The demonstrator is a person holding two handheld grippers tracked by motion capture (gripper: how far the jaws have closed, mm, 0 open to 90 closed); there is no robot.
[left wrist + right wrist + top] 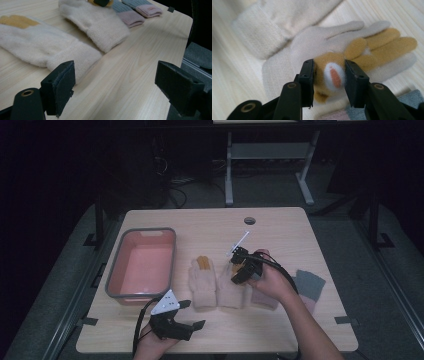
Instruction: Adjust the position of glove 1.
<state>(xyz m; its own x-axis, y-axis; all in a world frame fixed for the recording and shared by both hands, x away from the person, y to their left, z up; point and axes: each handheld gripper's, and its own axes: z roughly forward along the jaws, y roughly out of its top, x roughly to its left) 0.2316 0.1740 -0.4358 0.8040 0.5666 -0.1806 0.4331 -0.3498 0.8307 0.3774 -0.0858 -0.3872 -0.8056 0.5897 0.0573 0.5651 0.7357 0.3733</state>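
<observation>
Two cream gloves with yellow patches lie side by side mid-table: the left glove point(202, 282) flat, the right glove point(231, 292) under my right gripper point(238, 274). In the right gripper view that gripper point(329, 77) is shut on a bunched yellow part of the right glove point(372, 47), with a white and orange patch showing between the pads. The left glove's cuff point(262, 32) lies beyond it. My left gripper point(192, 314) rests near the front edge. Its jaws stand wide open with nothing between them point(115, 85), pointing at the glove cuffs point(70, 55).
A pink basin with a grey rim point(172, 260) stands at the left of the table. Grey and pink socks point(310, 282) lie to the right of the gloves, with another pink one point(265, 300) by my right hand. A cable hole point(249, 220) sits at the back.
</observation>
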